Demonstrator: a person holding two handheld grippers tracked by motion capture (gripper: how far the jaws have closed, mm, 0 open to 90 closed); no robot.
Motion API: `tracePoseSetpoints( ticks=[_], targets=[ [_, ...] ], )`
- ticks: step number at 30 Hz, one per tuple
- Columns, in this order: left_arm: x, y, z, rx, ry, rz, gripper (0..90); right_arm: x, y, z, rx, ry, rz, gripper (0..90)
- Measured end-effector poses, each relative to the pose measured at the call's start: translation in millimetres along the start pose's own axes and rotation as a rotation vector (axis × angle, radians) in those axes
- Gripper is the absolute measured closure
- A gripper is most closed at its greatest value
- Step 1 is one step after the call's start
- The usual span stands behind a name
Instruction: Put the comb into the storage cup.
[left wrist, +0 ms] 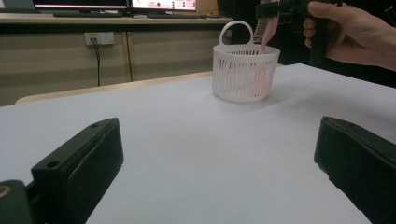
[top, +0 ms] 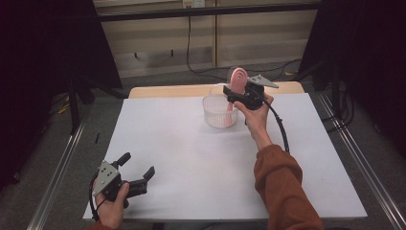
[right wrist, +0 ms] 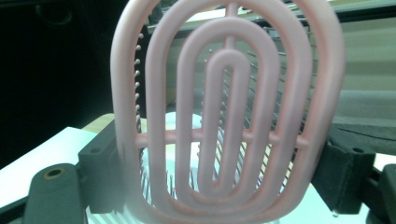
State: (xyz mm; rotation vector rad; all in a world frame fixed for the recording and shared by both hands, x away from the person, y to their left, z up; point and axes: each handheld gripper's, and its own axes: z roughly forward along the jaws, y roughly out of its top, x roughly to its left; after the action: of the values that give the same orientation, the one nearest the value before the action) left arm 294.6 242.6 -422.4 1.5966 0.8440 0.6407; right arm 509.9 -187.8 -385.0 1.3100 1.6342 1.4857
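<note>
Right now the right gripper (top: pixel 238 97) is clamped on a pink hairbrush (top: pixel 238 79), its jaws pressed against the two sides of the openwork head, as the right gripper view makes plain with the pink hairbrush (right wrist: pixel 229 116) standing between the black jaws. The brush stands upright over the white basket (top: pixel 219 111) at the far middle of the table (top: pixel 191 158): head up, handle pointing down into the basket, long axis close to vertical. In the left gripper view the handle (left wrist: pixel 266 39) hangs down past the basket's rim, and a pink shade shows through the slotted wall of the white basket (left wrist: pixel 243 74); whether the tip touches the bottom I cannot tell.

The step in hand looks like lowering the brush into the basket. To do it well, I would keep the axis upright, sink straight down until the handle bears on the bottom, and only then part the jaws, so the head leans gently on the rim instead of tipping the light basket.

The left gripper (top: pixel 139 178) rests at the near left of the table, jaws wide apart and holding nothing.
</note>
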Motion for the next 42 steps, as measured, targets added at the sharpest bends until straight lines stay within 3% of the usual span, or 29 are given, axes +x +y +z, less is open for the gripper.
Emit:
tracePoseSetpoints(
  ticks=[19,32,42],
  targets=[
    [0.2,-0.7,0.6,0.005,0.002,0.001,1.4,-17.9,2.7,-14.1,0.06,0.02,0.029,17.4],
    [-0.2,-0.6,1.3,0.005,0.003,0.002,1.4,-30.9,-2.8,-24.7,0.075,0.042,0.046,16.5],
    [0.1,-0.5,1.1,0.006,0.002,0.005,1.4,-31.6,-5.3,-24.0,0.067,0.05,0.066,16.7]
  ],
)
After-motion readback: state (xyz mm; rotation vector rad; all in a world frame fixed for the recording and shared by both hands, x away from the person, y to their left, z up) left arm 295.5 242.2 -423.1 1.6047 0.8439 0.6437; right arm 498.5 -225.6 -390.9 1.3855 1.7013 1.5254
